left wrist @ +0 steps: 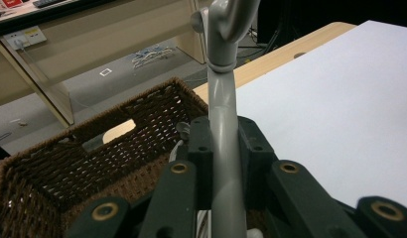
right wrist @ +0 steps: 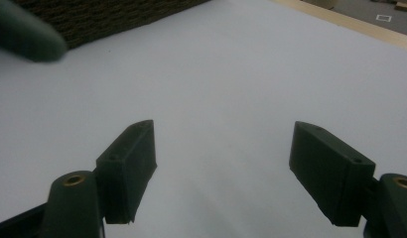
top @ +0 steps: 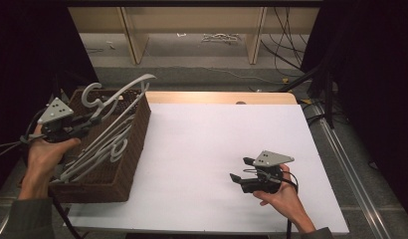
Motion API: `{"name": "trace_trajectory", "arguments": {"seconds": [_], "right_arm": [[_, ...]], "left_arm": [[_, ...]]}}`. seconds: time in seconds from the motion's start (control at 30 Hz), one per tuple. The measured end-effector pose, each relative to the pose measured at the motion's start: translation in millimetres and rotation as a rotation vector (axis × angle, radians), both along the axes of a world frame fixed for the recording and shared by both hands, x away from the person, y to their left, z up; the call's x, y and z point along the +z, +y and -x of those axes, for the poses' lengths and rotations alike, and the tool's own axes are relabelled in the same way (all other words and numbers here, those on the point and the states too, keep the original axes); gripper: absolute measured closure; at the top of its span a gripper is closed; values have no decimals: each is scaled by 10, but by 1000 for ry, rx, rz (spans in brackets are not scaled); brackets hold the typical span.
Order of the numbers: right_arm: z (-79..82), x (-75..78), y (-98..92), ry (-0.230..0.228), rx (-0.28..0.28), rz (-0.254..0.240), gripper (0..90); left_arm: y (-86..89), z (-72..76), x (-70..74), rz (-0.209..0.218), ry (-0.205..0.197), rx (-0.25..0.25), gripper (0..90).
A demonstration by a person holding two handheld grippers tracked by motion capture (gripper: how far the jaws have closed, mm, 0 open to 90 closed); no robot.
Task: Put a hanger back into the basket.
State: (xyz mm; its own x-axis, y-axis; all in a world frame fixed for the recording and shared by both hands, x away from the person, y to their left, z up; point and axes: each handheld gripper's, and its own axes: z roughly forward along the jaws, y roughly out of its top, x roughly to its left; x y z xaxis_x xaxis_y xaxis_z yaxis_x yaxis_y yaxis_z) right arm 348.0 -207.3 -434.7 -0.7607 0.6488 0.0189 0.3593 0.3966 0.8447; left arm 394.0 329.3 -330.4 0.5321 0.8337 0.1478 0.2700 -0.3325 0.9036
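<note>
- We see the grey hanger (top: 123,88) at the upper left of the high view, raised above the wicker basket (top: 138,130), its long arm slanting up to the right past the basket's far rim.
- In the left gripper view the hanger (left wrist: 222,129) rises up the middle of the frame; its hook is cut off by the top edge, and its lower part is hidden behind the jaws at the bottom.
- The left gripper (top: 91,119) has its jaws clamped on the hanger near the neck; in its own view (left wrist: 225,144) both pads press against the grey stem from either side.
- The left hand (top: 43,154) holds that gripper at the left edge of the high view, over the basket's left side.
- More pale hangers (top: 100,149) lie in the basket; they overlap so much that we cannot count them or separate one from another.
- The right gripper (top: 240,169) sits at the lower right of the high view, over the white table top (top: 217,144), its jaws standing wide apart with nothing between them; its own view (right wrist: 224,163) shows bare white surface in the gap.
- We cannot tell whether that gripper rests on the table or is held just above it.
- At the upper left of the right gripper view a blurred dark shape (right wrist: 23,32) sits before the basket wall; we cannot make out what it is.
</note>
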Motion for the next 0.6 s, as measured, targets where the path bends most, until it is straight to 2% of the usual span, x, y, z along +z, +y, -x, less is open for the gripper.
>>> {"name": "trace_trajectory", "arguments": {"seconds": [0.47, 0.6], "right_arm": [[-2, -13, 10, 4, 5, 10, 272], [-5, -17, 12, 6, 16, 17, 272]], "left_arm": [[283, 13, -103, -12, 7, 26, 791], [335, 12, -169, -24, 24, 30, 791]]}}
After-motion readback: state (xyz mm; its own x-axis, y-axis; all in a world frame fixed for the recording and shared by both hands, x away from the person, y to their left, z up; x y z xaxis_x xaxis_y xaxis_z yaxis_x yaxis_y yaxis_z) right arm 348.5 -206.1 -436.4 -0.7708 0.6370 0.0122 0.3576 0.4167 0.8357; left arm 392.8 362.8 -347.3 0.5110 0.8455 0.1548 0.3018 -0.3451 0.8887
